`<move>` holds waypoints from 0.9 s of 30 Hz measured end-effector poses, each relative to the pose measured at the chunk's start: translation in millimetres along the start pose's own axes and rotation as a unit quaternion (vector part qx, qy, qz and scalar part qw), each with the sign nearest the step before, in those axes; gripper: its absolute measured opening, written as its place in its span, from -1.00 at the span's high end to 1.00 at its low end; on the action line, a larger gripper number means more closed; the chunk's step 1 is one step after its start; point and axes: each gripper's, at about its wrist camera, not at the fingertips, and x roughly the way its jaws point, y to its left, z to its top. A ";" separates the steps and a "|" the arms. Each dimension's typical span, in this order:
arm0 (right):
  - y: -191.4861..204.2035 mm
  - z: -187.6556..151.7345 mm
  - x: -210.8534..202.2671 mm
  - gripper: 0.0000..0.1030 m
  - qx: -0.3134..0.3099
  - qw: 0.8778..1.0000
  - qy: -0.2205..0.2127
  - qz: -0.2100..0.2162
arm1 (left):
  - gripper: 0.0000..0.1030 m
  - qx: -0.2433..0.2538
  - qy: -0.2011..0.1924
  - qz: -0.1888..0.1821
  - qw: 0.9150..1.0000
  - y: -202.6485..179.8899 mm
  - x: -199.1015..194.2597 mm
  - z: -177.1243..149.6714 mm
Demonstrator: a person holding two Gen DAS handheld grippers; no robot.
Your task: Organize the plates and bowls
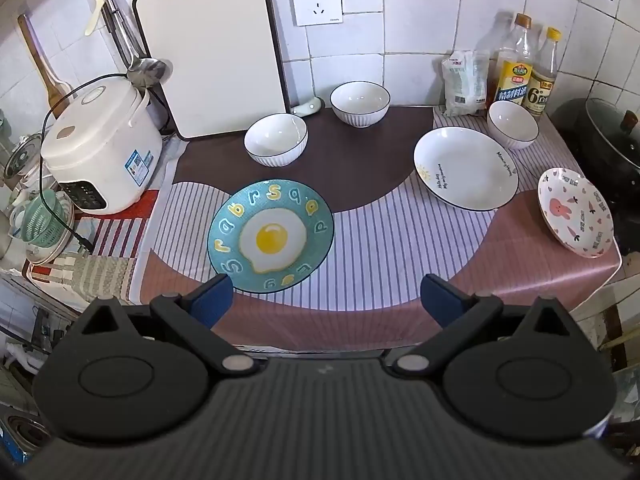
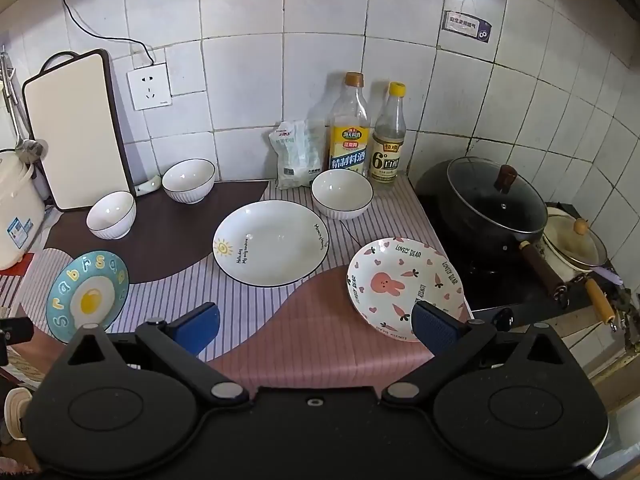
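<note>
Hovered above the counter (image 1: 400,248) with left gripper (image 1: 326,300) and right gripper (image 2: 316,322) both spread wide and empty, 3 plates and 3 bowls scattered apart, presumably awaiting stacking.

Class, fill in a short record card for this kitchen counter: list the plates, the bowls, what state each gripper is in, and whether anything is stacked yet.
plates: teal egg plate, white sun plate, pink rabbit plate
bowls: three white ribbed bowls, all upright and apart
left gripper: open, holding nothing, above the counter's near edge
right gripper: open, holding nothing
stacked: nothing yet
surface: patterned mat
</note>
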 end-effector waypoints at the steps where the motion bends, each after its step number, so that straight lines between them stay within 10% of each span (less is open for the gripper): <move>1: -0.6 -0.2 0.0 -1.00 0.000 1.000 0.000 0.000 | -0.97 -0.001 -0.002 0.001 1.000 -0.8 0.0 -1.4; 27: -6.8 -7.5 2.4 -1.00 0.004 1.000 0.000 -0.019 | -0.97 -0.002 -0.002 0.009 1.000 5.4 7.5 -8.1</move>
